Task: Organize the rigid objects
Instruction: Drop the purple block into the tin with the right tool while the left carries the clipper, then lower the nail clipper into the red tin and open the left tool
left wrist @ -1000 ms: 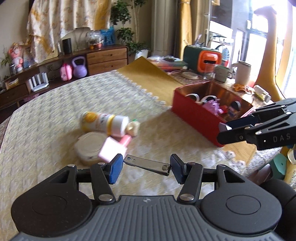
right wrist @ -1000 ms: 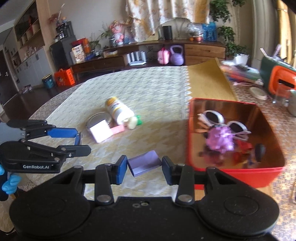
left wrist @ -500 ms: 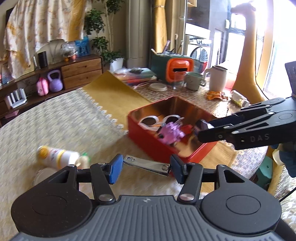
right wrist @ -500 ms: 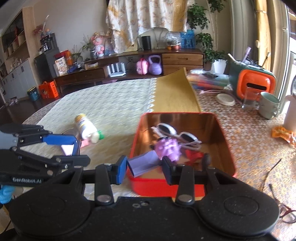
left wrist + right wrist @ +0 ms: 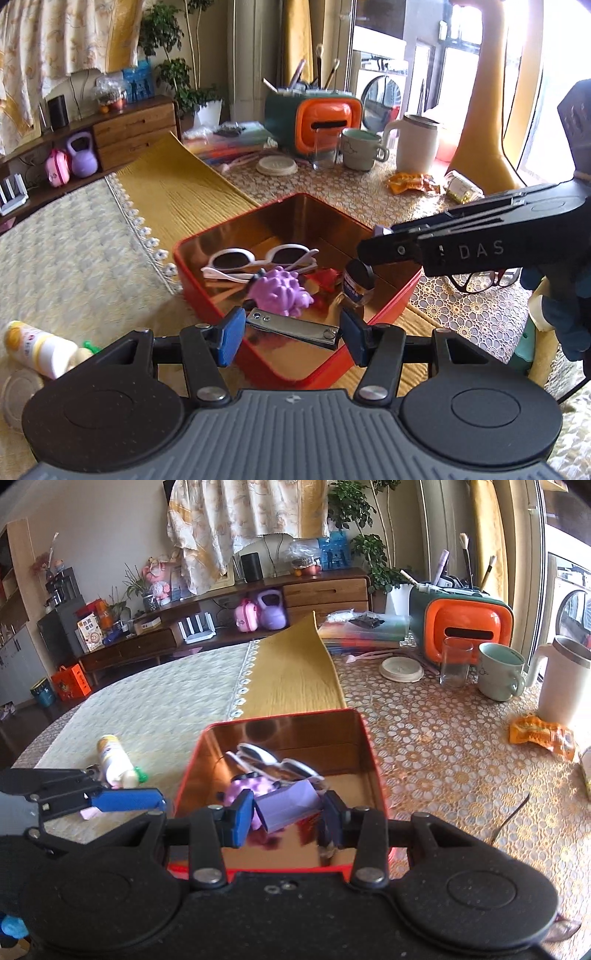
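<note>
My left gripper (image 5: 291, 334) is shut on a metal nail clipper (image 5: 293, 328) and holds it over the near corner of the red tin box (image 5: 280, 360). My right gripper (image 5: 288, 814) is shut on a small purple box (image 5: 288, 806) above the same red tin box (image 5: 373, 749). Inside the tin lie white sunglasses (image 5: 258, 260), a purple spiky toy (image 5: 280, 290) and a small dark jar (image 5: 356, 282). The right gripper also shows in the left wrist view (image 5: 373, 245); the left one shows in the right wrist view (image 5: 162, 801).
A white bottle (image 5: 40, 349) and a round lid (image 5: 18, 393) lie on the cream cloth left of the tin. Behind the tin stand an orange-green holder (image 5: 314, 122), a glass (image 5: 327, 149), a mug (image 5: 360, 149), a white jug (image 5: 417, 146) and a snack wrapper (image 5: 412, 182).
Both grippers have moved right, from over the cream cloth to over the red tin, each still holding its object. The bottle and lid stay behind on the left.
</note>
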`<action>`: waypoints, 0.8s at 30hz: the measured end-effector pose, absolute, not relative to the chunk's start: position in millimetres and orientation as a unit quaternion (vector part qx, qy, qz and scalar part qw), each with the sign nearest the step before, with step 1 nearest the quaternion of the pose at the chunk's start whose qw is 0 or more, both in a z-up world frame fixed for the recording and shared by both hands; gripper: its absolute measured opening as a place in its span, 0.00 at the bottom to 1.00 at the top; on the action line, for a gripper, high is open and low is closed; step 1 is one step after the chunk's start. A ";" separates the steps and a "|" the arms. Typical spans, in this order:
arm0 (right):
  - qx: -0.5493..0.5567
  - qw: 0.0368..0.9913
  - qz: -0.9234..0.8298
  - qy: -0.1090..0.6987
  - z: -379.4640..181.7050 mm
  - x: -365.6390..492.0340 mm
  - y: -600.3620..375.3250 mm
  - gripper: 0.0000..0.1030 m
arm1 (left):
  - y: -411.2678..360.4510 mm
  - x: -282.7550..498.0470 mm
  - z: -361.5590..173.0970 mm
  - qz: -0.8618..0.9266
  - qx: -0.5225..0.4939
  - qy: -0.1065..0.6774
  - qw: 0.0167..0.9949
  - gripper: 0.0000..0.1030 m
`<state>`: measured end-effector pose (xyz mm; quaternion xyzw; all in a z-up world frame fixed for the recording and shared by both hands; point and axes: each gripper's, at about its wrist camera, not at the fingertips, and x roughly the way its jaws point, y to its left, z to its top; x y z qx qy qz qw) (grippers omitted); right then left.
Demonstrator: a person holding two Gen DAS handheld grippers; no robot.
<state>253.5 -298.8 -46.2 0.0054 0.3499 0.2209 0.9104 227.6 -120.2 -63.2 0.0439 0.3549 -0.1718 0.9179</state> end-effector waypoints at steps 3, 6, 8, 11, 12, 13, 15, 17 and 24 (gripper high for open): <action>-0.006 0.909 0.218 0.355 -50.3 265.3 -297.8 0.39 | -130.0 239.7 -70.7 -0.166 0.042 0.369 0.914 0.54; -0.012 0.906 0.211 0.366 -56.9 278.1 -294.6 0.39 | -136.5 250.3 -76.9 -0.160 0.037 0.381 0.910 0.54; -0.015 0.905 0.211 0.370 -60.4 284.5 -291.2 0.39 | -140.0 256.5 -80.6 -0.157 0.031 0.389 0.907 0.54; -0.035 0.904 0.212 0.371 -64.6 290.4 -283.4 0.39 | -144.0 263.7 -86.0 -0.154 0.025 0.399 0.903 0.54; -0.040 0.903 0.212 0.372 -66.2 291.9 -281.4 0.39 | -146.0 265.8 -87.4 -0.153 0.026 0.402 0.902 0.54; -0.045 0.901 0.213 0.375 -68.5 293.9 -279.7 0.39 | -147.1 267.1 -89.1 -0.152 0.027 0.404 0.902 0.54; -0.053 0.899 0.210 0.380 -73.0 297.2 -278.2 0.39 | -148.4 270.1 -92.7 -0.152 0.024 0.412 0.898 0.54; -0.055 0.897 0.210 0.386 -77.9 300.0 -278.5 0.39 | -148.9 273.5 -96.3 -0.150 0.021 0.419 0.895 0.54; -0.055 0.893 0.207 0.397 -87.3 307.9 -279.8 0.39 | -153.7 281.1 -103.3 -0.148 0.022 0.431 0.890 0.54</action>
